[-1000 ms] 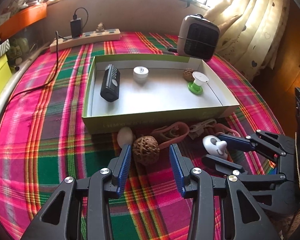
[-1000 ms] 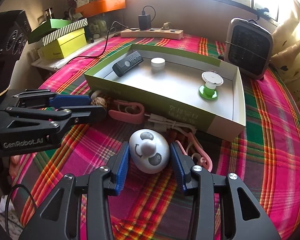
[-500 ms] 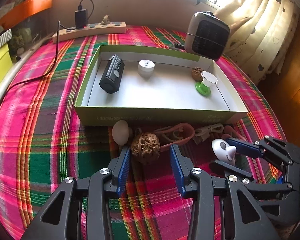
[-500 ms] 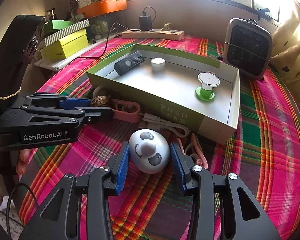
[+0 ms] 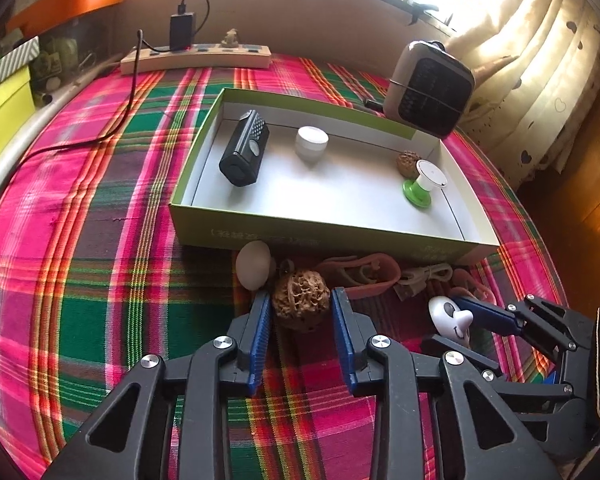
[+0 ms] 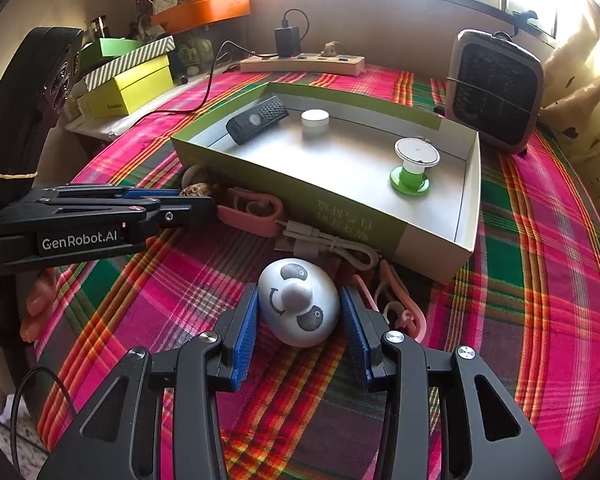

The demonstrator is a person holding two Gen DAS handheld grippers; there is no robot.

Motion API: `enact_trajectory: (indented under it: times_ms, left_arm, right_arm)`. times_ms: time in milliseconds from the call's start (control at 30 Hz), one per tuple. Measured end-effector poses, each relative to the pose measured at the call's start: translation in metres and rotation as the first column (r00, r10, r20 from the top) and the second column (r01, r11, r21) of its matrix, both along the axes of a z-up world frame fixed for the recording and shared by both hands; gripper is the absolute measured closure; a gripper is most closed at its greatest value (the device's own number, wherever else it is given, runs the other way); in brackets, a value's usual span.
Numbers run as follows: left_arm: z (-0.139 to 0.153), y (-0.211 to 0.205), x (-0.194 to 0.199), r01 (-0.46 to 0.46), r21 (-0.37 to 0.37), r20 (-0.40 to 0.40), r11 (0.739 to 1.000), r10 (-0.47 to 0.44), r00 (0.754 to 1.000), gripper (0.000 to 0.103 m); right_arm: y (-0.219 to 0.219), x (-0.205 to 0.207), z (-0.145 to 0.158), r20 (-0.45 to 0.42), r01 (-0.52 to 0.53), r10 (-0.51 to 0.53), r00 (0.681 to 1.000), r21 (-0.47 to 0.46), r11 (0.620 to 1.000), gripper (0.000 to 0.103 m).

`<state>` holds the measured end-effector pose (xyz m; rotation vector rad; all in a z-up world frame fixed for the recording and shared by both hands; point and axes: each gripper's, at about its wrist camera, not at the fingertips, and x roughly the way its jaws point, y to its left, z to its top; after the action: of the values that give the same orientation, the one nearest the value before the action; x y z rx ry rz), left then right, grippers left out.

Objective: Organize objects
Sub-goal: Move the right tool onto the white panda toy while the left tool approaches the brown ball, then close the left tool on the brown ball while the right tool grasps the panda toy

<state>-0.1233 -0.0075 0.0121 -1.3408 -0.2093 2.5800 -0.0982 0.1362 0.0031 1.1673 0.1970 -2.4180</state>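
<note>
A wrinkled brown walnut [image 5: 300, 300] lies on the plaid cloth in front of the green box [image 5: 320, 236]. My left gripper [image 5: 300, 296] has it between its blue pads, which are closing and touch it on both sides. The right wrist view shows that gripper [image 6: 198, 196] from the side, with the walnut [image 6: 196, 190] at its tips. My right gripper [image 6: 300, 292] is shut on a white panda-faced egg toy [image 6: 298, 300], also visible as the toy [image 5: 448, 316] in the left wrist view. Inside the box lie a black remote [image 5: 244, 148], a white cap [image 5: 311, 142], a second walnut [image 5: 408, 163] and a green spool [image 5: 422, 184].
A white egg [image 5: 253, 264], a pink strap [image 5: 360, 276] and a coiled white cable [image 5: 420, 280] lie along the box's front wall. A small heater [image 5: 430, 88] and a power strip [image 5: 196, 60] stand behind it. Yellow boxes [image 6: 132, 88] are stacked at the far left.
The left gripper's jaws have narrowed onto the walnut, and its view has rolled a little. The right gripper still holds the panda toy in the same place.
</note>
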Motion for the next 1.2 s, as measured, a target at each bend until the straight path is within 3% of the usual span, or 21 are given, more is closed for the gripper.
enact_trajectory:
  times_ms: [1200]
  left_arm:
    - [0.012, 0.001, 0.009, 0.027, -0.022, -0.048, 0.999, -0.028, 0.998, 0.075]
  right_arm:
    - [0.006, 0.002, 0.008, -0.021, 0.019, -0.020, 1.000, -0.035, 0.999, 0.061]
